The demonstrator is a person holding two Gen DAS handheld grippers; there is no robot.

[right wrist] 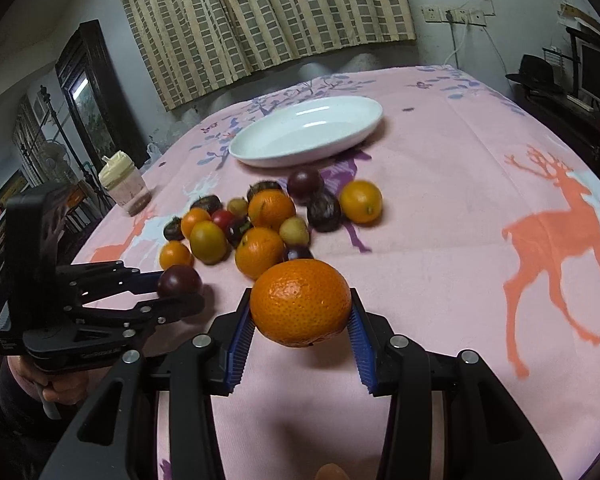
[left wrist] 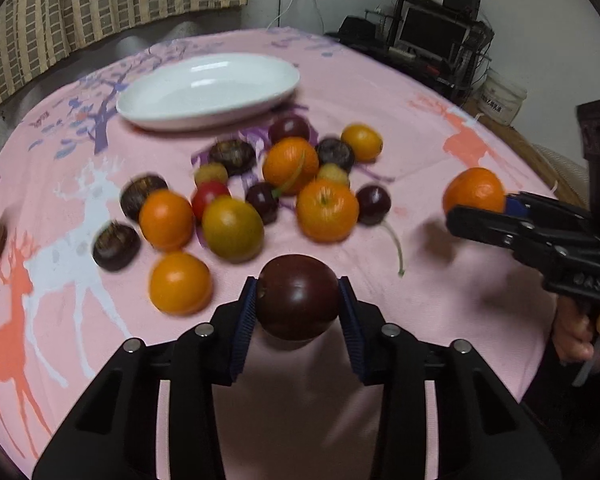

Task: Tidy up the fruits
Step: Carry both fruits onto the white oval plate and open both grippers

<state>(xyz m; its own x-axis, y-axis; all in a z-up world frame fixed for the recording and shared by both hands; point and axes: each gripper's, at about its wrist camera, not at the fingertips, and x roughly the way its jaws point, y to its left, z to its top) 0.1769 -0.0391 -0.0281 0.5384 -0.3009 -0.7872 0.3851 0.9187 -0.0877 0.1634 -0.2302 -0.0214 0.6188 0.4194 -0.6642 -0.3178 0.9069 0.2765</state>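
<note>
My left gripper (left wrist: 298,300) is shut on a dark red plum (left wrist: 298,296) and holds it above the pink tablecloth; it also shows in the right wrist view (right wrist: 180,286). My right gripper (right wrist: 300,312) is shut on an orange mandarin (right wrist: 300,302), also seen in the left wrist view (left wrist: 474,192) at the right. A pile of several mandarins, plums and small fruits (left wrist: 260,192) lies mid-table. An empty white oval plate (left wrist: 208,90) sits beyond the pile, also in the right wrist view (right wrist: 306,130).
A plastic jar with a cream lid (right wrist: 126,186) stands near the table's left edge. A dark shelf with a monitor (left wrist: 432,36) stands beyond the table. Curtains (right wrist: 260,20) hang behind the table.
</note>
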